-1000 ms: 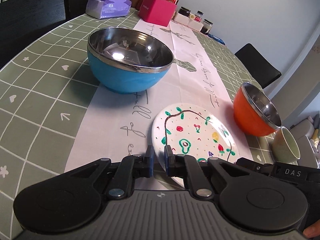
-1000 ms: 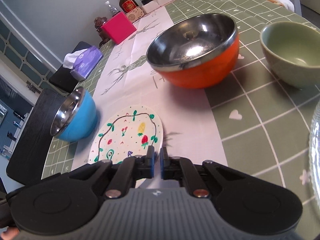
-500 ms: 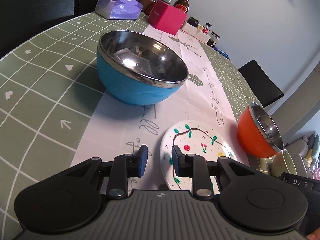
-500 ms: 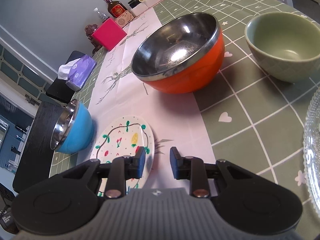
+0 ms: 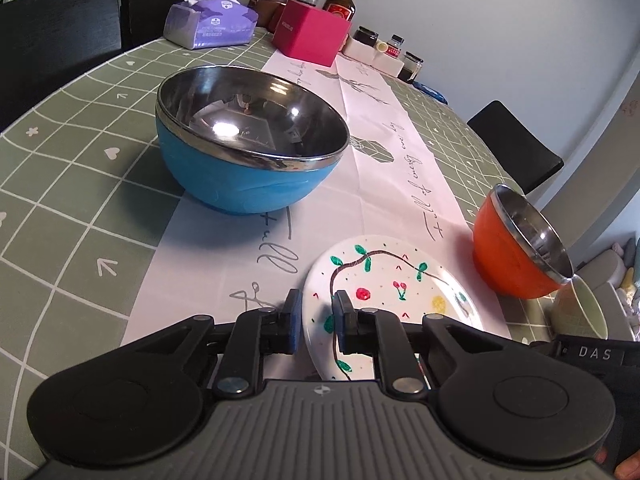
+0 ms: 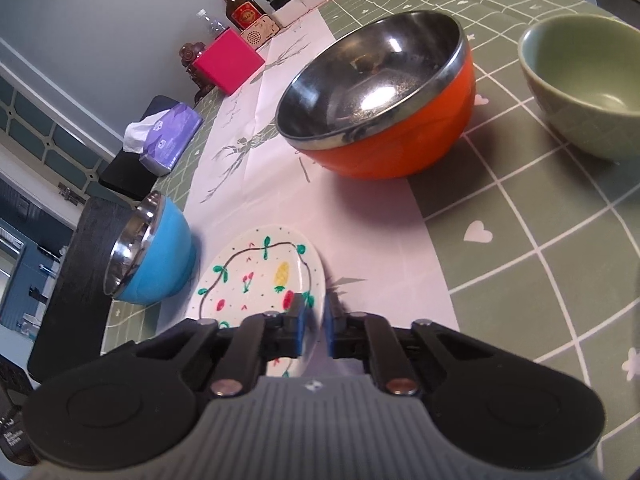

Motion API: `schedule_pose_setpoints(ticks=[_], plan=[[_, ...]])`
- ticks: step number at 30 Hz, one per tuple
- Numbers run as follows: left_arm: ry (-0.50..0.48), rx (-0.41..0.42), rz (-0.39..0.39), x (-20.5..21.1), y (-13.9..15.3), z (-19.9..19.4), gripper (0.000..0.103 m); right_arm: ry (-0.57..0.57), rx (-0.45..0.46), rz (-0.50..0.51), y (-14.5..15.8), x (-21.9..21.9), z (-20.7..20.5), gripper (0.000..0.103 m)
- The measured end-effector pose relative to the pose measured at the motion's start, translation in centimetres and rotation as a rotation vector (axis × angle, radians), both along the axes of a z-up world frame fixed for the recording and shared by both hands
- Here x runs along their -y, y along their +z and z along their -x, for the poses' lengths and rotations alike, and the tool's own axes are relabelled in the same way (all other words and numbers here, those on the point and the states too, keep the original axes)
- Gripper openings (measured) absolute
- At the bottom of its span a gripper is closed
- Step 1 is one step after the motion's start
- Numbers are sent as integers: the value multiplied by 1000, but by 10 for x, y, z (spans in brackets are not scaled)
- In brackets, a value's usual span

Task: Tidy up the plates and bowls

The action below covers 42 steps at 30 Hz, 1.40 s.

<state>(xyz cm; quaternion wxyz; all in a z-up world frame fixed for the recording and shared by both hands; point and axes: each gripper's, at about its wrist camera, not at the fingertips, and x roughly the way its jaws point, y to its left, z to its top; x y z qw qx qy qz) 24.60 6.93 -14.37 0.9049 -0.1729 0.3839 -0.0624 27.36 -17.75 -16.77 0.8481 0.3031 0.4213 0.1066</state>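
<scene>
Both tools have spread their fingers since earlier, left tool (image 5: 315,322) and right tool (image 6: 311,326) each straddling the painted plate's (image 5: 392,276) rim.

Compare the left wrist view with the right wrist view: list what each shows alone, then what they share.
Left wrist only: the black chair at the table's far side, and the left gripper, open astride the painted plate's rim. Right wrist only: the speaker box beside the bottle, and the right gripper, open at that plate's edge. Both: painted plate, blue bowl, orange bowl, green bowl, pink box.
</scene>
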Motion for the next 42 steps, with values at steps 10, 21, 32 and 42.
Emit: schedule_pose_setpoints(ticks=[10, 21, 32, 42], plan=[[46, -9, 50, -9, 3, 12, 17, 26, 41, 14, 15, -3, 6, 5], [96, 48, 105, -19, 16, 50, 17, 17, 48, -30, 23, -4, 31, 5], [119, 64, 143, -24, 24, 119, 17, 23, 25, -94, 21, -1, 93, 5], [123, 33, 187, -27, 23, 158, 17, 51, 21, -104, 23, 4, 143, 5]])
